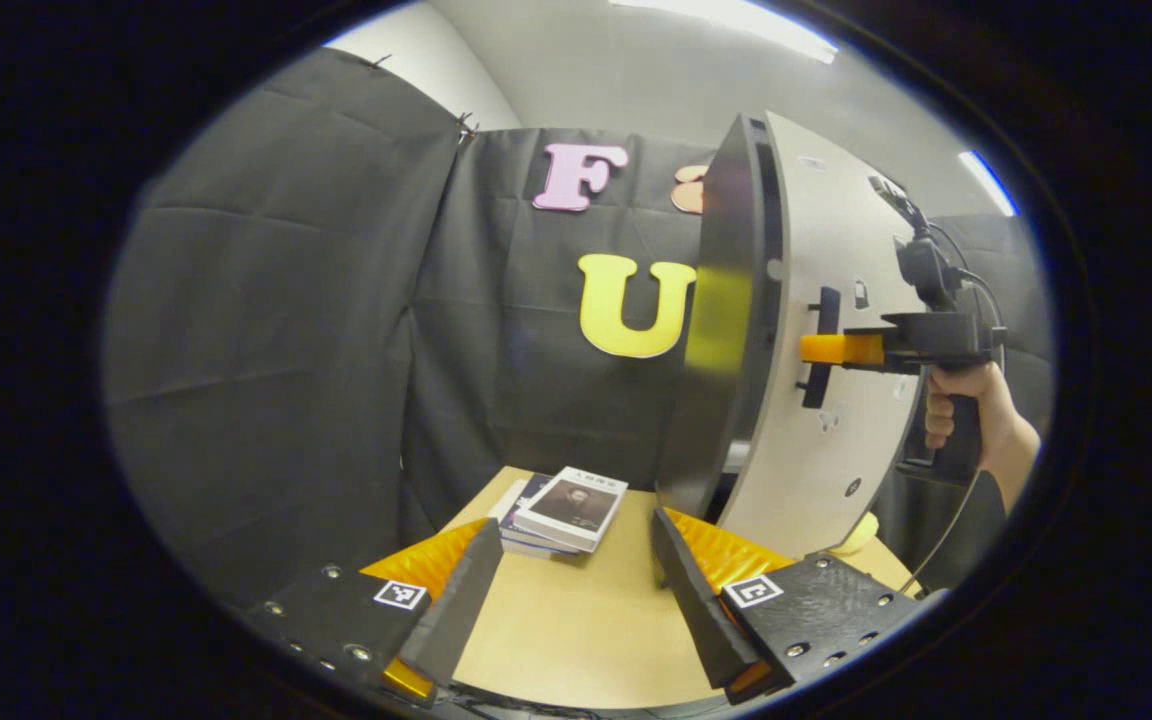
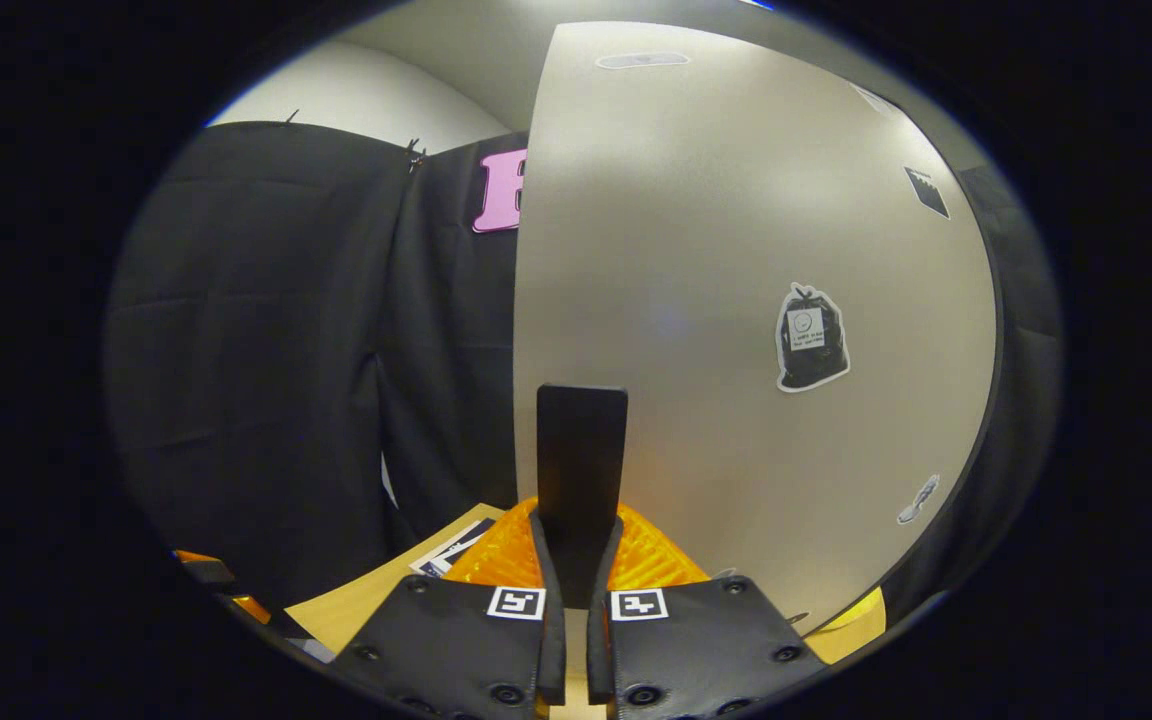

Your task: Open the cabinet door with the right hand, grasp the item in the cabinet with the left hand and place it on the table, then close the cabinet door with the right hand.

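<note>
The left gripper is held spread above the table; the stacked books lie at twelve o'clock beyond its fingertips. The right gripper is pinched on the cabinet door's handle.

You have a wooden table at the bottom centre of the left gripper view. A black cloth wall covers the left half, with grey ceiling and strip lights above.
</note>
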